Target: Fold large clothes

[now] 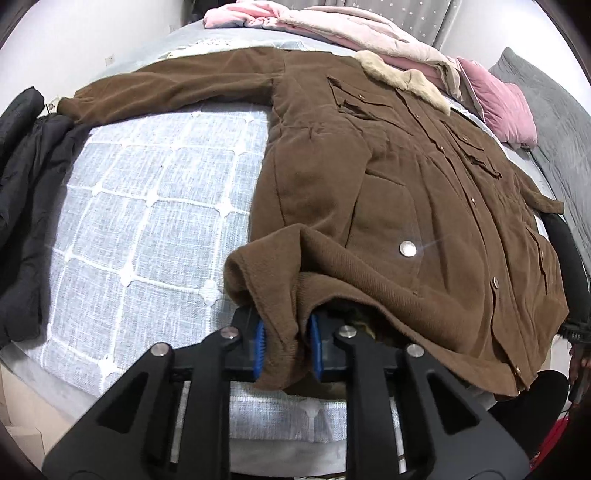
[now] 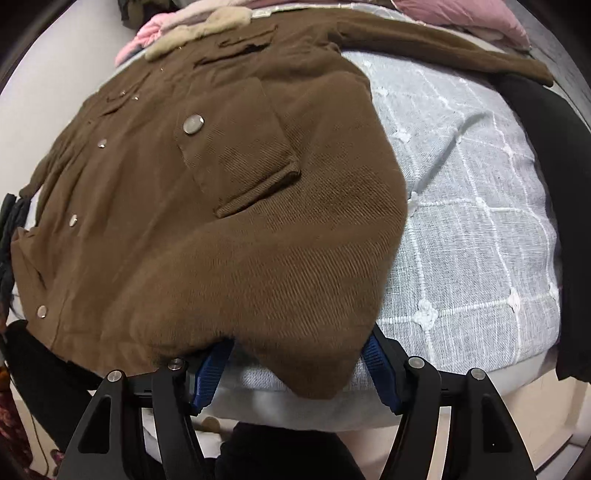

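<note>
A large brown corduroy coat (image 1: 388,177) with a beige fur collar (image 1: 402,79) and metal snaps lies spread on the bed, one sleeve (image 1: 166,88) stretched out to the left. My left gripper (image 1: 284,345) is shut on the coat's hem corner, which bunches between its blue pads (image 1: 260,345). In the right wrist view the same coat (image 2: 207,206) fills the left and middle. My right gripper (image 2: 295,365) is open, its blue pads (image 2: 210,373) wide apart, with a hem corner (image 2: 317,369) hanging between them.
The bed has a pale blue cover with a white grid (image 1: 147,206). A black garment (image 1: 26,184) lies at its left edge in the left wrist view. Pink clothes (image 1: 332,26), a pink pillow (image 1: 498,107) and a grey blanket (image 1: 554,122) sit at the back.
</note>
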Demonstrator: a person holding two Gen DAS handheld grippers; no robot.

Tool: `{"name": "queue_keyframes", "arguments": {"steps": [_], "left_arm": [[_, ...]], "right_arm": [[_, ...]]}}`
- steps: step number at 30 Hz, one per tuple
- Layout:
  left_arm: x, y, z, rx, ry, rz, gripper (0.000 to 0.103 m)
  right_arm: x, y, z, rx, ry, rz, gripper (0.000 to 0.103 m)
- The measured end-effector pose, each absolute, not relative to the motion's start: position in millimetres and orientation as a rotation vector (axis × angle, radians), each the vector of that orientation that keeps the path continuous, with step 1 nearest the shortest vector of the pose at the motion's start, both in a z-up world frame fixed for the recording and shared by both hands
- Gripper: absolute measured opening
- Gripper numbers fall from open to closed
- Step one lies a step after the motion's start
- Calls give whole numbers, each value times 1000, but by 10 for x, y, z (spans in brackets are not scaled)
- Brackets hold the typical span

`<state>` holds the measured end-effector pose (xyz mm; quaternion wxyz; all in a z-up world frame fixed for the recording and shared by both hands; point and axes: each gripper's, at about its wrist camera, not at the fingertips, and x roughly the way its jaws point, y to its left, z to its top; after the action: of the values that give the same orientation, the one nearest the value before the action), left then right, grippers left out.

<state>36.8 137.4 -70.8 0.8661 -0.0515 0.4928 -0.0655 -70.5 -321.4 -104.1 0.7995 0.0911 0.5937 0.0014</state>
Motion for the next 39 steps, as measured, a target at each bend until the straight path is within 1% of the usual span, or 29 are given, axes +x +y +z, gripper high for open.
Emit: {"name": "queue_keyframes", "arguments": {"steps": [1,2,3,4,6,9,11,13,15,18,20,21,22,23,24,25,26,27,29,30,32,34,37,39], "left_arm": [[347,1375,-673,-101,1019,-135,19],[316,1375,-622,-97,1005,-134,18],[244,1398,-511,-105,977,-134,18],[200,1430,-421,-119,957,-138,17],[38,1511,-103,-140,898,-157,17],[-230,1582,406,-135,805,-195,16],[-357,1598,610,-109,775,-195,16],[-402,1609,581,-70,809,-186,16],[-379,1606,263,-30,938,-190,16],[-378,1481,-420,109,1167,-213,18],[-452,1421,-697,190,1266,-242,25],[-479,1402,-697,211,1264,-254,28],[-543,1382,-637,259,1248,-270,34],[-599,1367,-542,304,1223,-288,40],[-628,1368,-468,322,1197,-300,43],[-668,1382,-336,334,1148,-311,52],[-685,1406,-213,329,1114,-319,64],[-690,1426,-145,318,1093,-321,67],[-645,1481,61,252,1010,-347,75],[-524,1497,90,218,985,-357,78],[-356,1515,51,182,972,-356,79],[-31,1490,-115,140,994,-357,79],[476,1520,-456,42,1074,-291,79],[541,1485,-595,37,1103,-275,77]], "right_arm": [[-670,-3227,-1027,200,1253,10,67],[-626,-3244,-1021,209,1246,24,44],[-605,-3263,-1006,228,1238,36,25],[-599,-3288,-956,273,1215,58,13],[-645,-3249,-716,229,1149,49,10],[-842,-3227,-66,186,1025,75,8],[-998,-3266,411,112,938,17,7],[-1092,-3430,670,95,921,-47,6],[-1134,-3645,625,65,969,-123,6],[-1096,-3764,25,52,1176,-123,6],[-1112,-3776,-529,40,1345,-108,7],[-1121,-3783,-672,47,1394,-101,8],[-1145,-3795,-800,45,1446,-99,11],[-1172,-3788,-846,18,1477,-99,17],[-1193,-3775,-825,-6,1482,-97,20],[-1227,-3769,-747,-34,1467,-89,26],[-1258,-3778,-645,-43,1447,-86,33],[-1285,-3785,-556,-43,1428,-88,35],[-1315,-3819,-287,-14,1354,-84,44],[-1264,-3841,-203,7,1323,-76,46],[-1146,-3858,-47,72,1245,-42,54],[-926,-3743,-39,111,1207,-25,57],[-639,-3612,-171,167,1195,-20,58],[-559,-3608,-189,214,1181,-34,58]]}}
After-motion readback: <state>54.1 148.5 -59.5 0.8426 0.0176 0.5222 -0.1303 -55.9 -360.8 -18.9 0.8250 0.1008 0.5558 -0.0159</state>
